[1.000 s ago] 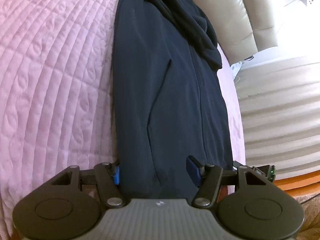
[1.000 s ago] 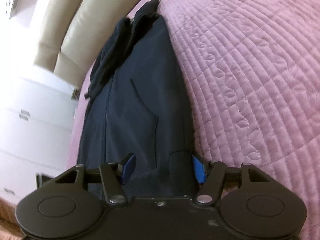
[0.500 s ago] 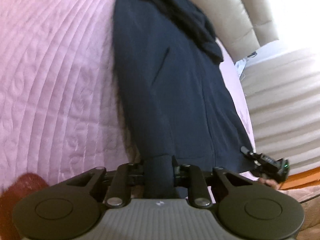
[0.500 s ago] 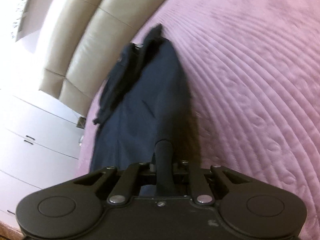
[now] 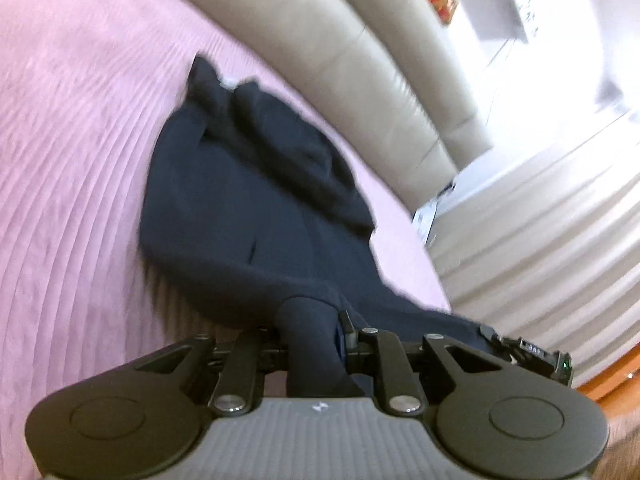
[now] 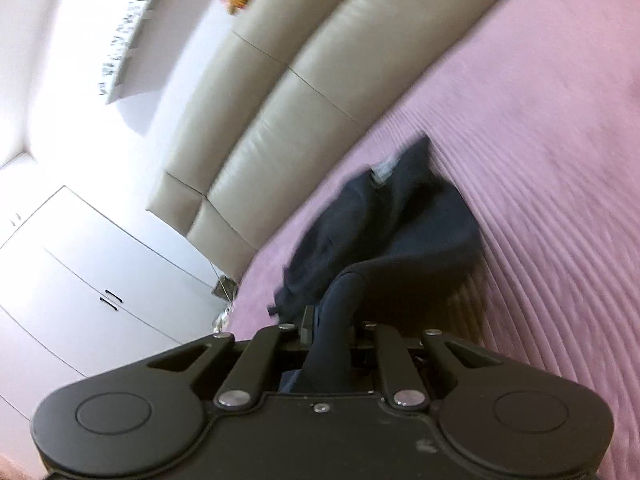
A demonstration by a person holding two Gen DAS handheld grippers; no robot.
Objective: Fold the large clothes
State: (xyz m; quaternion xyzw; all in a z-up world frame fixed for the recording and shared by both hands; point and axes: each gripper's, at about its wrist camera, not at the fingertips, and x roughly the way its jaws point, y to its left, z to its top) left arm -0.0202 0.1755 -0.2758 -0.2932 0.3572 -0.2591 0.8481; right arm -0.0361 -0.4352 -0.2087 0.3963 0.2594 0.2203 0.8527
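In the left wrist view, the left tongs (image 5: 310,338) are clamping a bunched fold of the dark navy fleece jacket (image 5: 256,216) at its near hem, the cloth rising in a rounded hump between the closed black fingers. To the right of them, the tip of the right tongs (image 5: 524,350) is showing at the same hem, with a small green light on its body. From the gripped edge the jacket is sloping away and down onto the pink quilted bedspread (image 5: 72,184), its near part hanging lifted while its far part is lying flat on the bed. The collar end is lying farthest off, crumpled in darker folds close to the beige padded leather headboard (image 5: 360,60). Past the bed's right side, white pleated curtains (image 5: 540,248) are hanging in bright light.

In the right wrist view, the right tongs (image 6: 334,330) are pinching another fold of the same jacket (image 6: 392,216), the fabric passing up between the shut fingers and stretching out over the bedspread (image 6: 560,160). Beyond it the headboard (image 6: 280,92) is running across the frame, and to the left white wardrobe doors with dark handles (image 6: 80,272) are standing against the wall. Both views are blurred.
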